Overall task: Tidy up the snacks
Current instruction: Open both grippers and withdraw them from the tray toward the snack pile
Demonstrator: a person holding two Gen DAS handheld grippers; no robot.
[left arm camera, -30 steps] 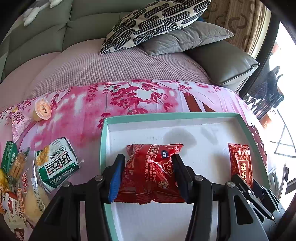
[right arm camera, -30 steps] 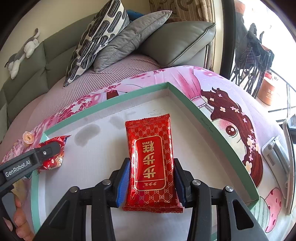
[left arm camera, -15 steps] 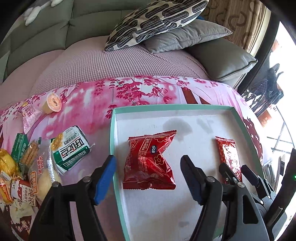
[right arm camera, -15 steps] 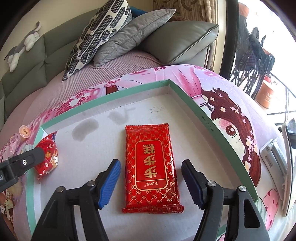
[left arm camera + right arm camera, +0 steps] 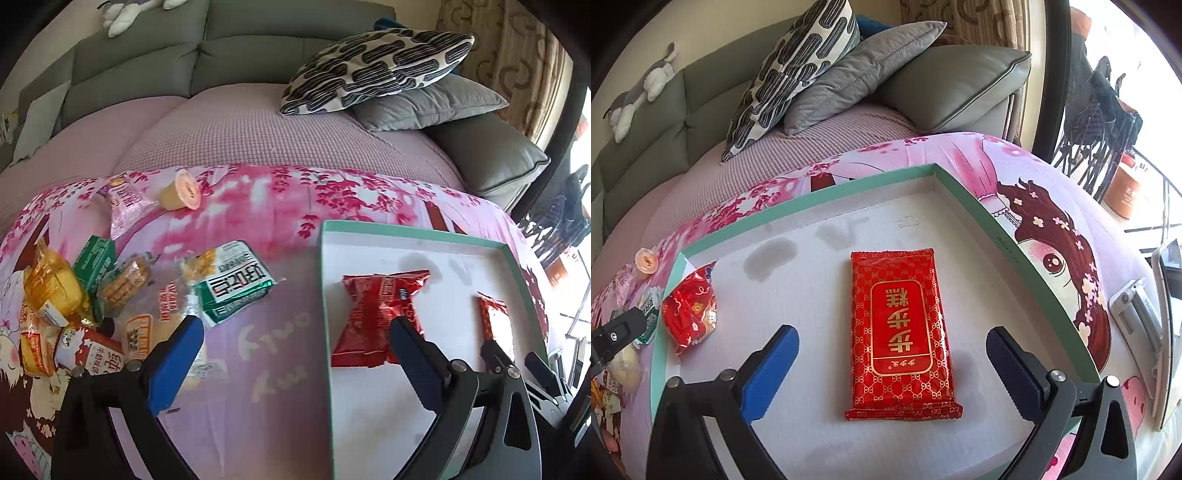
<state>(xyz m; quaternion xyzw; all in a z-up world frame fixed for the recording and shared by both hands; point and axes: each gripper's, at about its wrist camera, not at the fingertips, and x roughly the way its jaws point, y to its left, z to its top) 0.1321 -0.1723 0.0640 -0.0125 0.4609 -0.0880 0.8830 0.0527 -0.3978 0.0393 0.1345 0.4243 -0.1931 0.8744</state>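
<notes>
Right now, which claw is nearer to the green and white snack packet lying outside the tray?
Left. The left claw, jaws opening and empty, hangs just beside the green and white packet. The right claw is over the tray, straddling the flat red packet.

red flat packet [image 5: 902, 334] reads 步步糕

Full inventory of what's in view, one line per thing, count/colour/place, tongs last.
Tray: 1, white with green rim, on pink cloth.
Flat red packet: 1, red and gold, tray middle.
Puffy red packet: 1, red, tray's left part.
Green-white packet: 1, on cloth left of tray.
Jelly cup: 1, orange, far cloth.
Snack pile: several, mixed, far left.
Cushions: 2, patterned, grey, on sofa.
Left tongs: opening, empty.
Right tongs: opening, astride flat packet, apart.
</notes>
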